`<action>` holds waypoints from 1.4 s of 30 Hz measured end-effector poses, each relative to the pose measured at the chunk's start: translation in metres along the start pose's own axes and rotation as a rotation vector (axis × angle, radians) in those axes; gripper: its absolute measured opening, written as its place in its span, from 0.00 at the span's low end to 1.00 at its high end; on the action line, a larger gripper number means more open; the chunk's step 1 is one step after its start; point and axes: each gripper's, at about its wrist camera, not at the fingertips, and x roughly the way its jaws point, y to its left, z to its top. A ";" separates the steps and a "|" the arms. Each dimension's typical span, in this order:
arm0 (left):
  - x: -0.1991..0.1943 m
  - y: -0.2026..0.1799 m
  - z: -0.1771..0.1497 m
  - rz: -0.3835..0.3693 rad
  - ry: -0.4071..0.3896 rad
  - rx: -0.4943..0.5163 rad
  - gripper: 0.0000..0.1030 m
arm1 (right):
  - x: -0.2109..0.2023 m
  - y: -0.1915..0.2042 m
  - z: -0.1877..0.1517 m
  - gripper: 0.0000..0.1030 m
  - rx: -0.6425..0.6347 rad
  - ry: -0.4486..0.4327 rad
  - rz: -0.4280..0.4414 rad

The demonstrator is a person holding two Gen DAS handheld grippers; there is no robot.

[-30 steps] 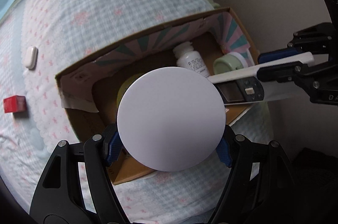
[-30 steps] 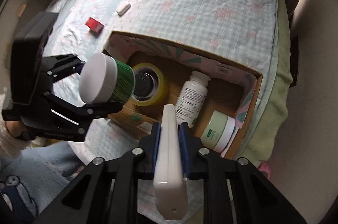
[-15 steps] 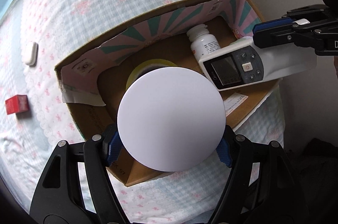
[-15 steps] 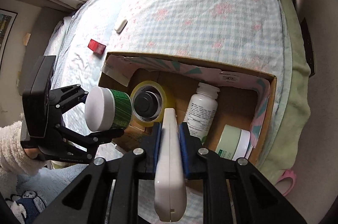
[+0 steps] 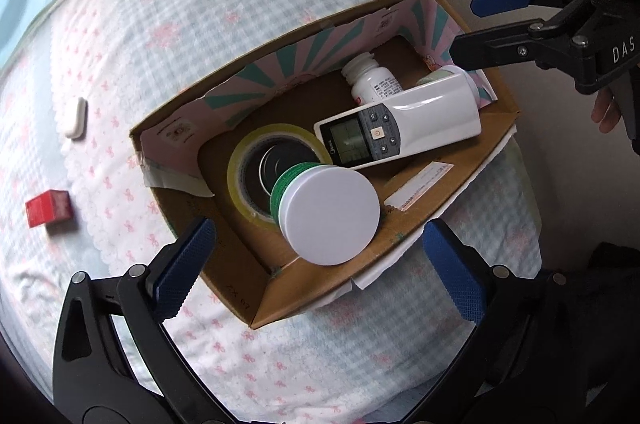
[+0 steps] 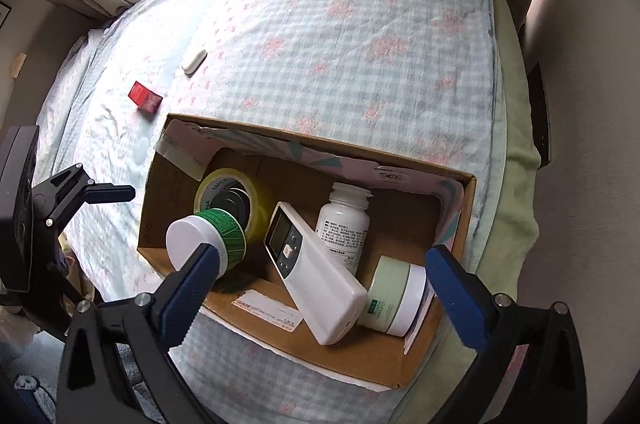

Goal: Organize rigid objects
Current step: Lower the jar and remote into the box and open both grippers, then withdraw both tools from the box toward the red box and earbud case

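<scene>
Both grippers spread wide and holding nothing. Left gripper (image 5: 316, 260) hanging just above the near wall of the cardboard box (image 5: 248, 288), with the green-labelled jar (image 5: 326, 212) lying on its side right ahead of the fingers, white lid facing back toward the camera, its far end resting against the roll of yellow tape (image 5: 256, 160). Probably leaning there because the roll leaves no flat floor for standing upright. Right gripper (image 6: 324, 276) likewise open over the box, with the white remote (image 6: 310, 272) lying directly between and ahead of its fingers, screen up, placed diagonally across the box floor. Just to the right of the remote the white pill bottle (image 6: 344, 224), on its side, and nearer to the right finger the pale green cream jar (image 6: 394, 294), also on its side in the corner. Diagonal position of the remote apparently forced by its length and by the bottle beside it. Box standing on the bed (image 6: 360, 24), near the edge. Still outside the box, far ahead and to the left of both grippers: a red cube (image 6: 145, 97) and a small white case (image 6: 193, 61), well apart from the box, so likely the next things to collect.
</scene>
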 end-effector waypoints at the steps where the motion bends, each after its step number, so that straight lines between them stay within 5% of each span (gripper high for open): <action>1: -0.004 0.001 -0.001 -0.001 -0.005 -0.003 1.00 | -0.002 0.003 -0.001 1.00 -0.003 -0.001 -0.005; 13: -0.067 0.007 -0.024 0.018 -0.100 -0.005 1.00 | -0.053 0.043 -0.012 1.00 -0.033 -0.058 -0.065; 22: -0.150 0.028 -0.055 0.085 -0.215 -0.037 1.00 | -0.107 0.116 -0.006 1.00 -0.145 -0.120 -0.119; 31: -0.230 0.085 -0.105 0.130 -0.339 -0.116 1.00 | -0.137 0.211 0.020 1.00 -0.223 -0.195 -0.139; 42: -0.262 0.176 -0.174 0.182 -0.377 -0.225 1.00 | -0.114 0.310 0.051 1.00 -0.222 -0.279 -0.160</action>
